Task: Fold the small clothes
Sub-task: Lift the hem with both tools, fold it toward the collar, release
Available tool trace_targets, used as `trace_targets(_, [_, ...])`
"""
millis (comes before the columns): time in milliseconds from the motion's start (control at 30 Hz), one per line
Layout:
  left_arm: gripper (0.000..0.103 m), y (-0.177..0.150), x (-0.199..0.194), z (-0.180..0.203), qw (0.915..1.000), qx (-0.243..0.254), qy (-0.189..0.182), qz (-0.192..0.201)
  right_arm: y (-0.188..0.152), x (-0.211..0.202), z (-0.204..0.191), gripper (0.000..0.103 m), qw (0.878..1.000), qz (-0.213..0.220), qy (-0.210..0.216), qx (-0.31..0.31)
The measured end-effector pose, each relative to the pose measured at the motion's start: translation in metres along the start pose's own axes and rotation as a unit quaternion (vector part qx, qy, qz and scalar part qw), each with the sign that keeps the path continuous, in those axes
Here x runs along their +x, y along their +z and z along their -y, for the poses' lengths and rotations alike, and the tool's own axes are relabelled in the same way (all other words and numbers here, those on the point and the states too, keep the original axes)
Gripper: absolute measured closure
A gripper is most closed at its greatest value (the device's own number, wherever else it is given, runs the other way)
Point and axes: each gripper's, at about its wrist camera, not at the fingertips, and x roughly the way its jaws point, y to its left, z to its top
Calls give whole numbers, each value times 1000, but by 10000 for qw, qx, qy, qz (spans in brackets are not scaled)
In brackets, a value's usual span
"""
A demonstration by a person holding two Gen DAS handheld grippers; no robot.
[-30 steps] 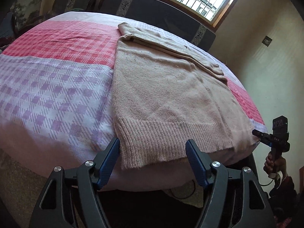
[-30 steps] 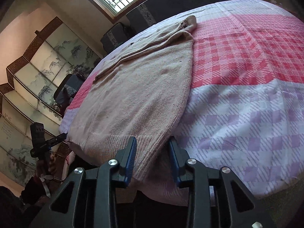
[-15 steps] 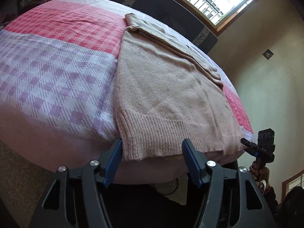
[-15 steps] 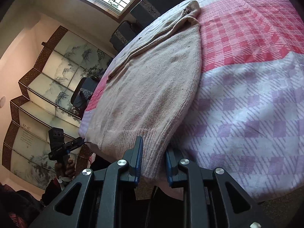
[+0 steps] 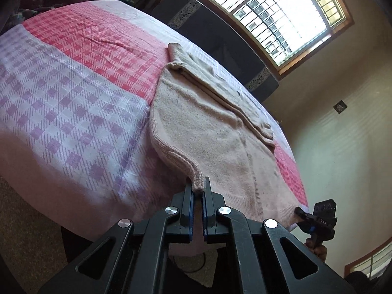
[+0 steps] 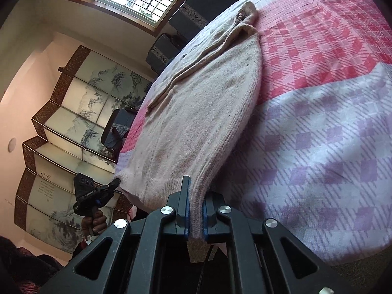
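Left gripper (image 5: 198, 188) is clamping the ribbed hem of the beige sweater (image 5: 215, 137) at its near left corner, lifting that corner into a peak. Right gripper (image 6: 194, 210) is pinching the hem at the other near corner, both fingers (image 6: 184, 205) pressing on the knit. Sweater is lying flat on the pink-and-lilac checked bedspread (image 5: 73, 103), sleeves folded across its far end, hem hanging at the bed's near edge.

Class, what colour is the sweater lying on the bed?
Beige; the sweater shows best in the left wrist view.

beige knit sweater (image 5: 215, 144), flat, hem pinched up
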Motion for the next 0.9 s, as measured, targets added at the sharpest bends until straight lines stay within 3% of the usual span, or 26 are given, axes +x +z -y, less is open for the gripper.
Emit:
trace_targets(300, [99, 60, -18, 40, 9971, 270, -188, 690, 57, -19, -32, 96, 9972, 445, 609, -14])
trace_targets(567, [98, 135, 6, 55, 9930, 304, 67, 1139, 142, -10, -44, 96, 9969, 695, 344, -144])
trace_targets(900, [99, 229, 103, 54, 9886, 422, 780, 1214, 250, 52, -19, 96, 9970, 743, -223, -37])
